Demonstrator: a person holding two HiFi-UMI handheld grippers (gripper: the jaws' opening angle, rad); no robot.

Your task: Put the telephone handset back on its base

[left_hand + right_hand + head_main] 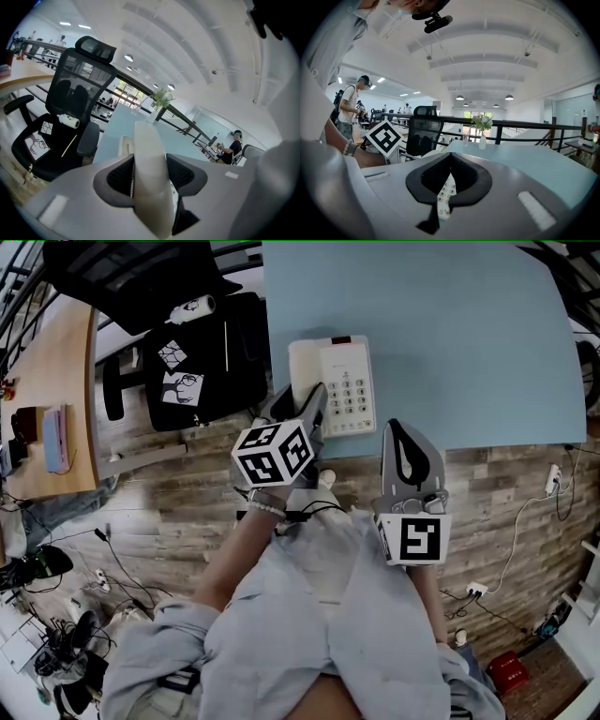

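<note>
The white telephone base (349, 381), with its keypad, sits at the near edge of the light blue table (469, 343). The white handset (302, 367) lies along the base's left side; I cannot tell whether it rests in the cradle. My left gripper (316, 407) is shut on the handset (150, 159), which fills the gap between the jaws and extends away over the table. My right gripper (397, 430) hovers just right of the base at the table edge, jaws shut with nothing held. In the right gripper view (449, 157) the keypad (445, 194) shows below the closed tips.
A black office chair (197, 362) stands left of the table, with a wooden desk (47, 381) beyond it. Cables and a power strip (478, 592) lie on the wood floor. A vase of flowers (482, 126) stands at the table's far end.
</note>
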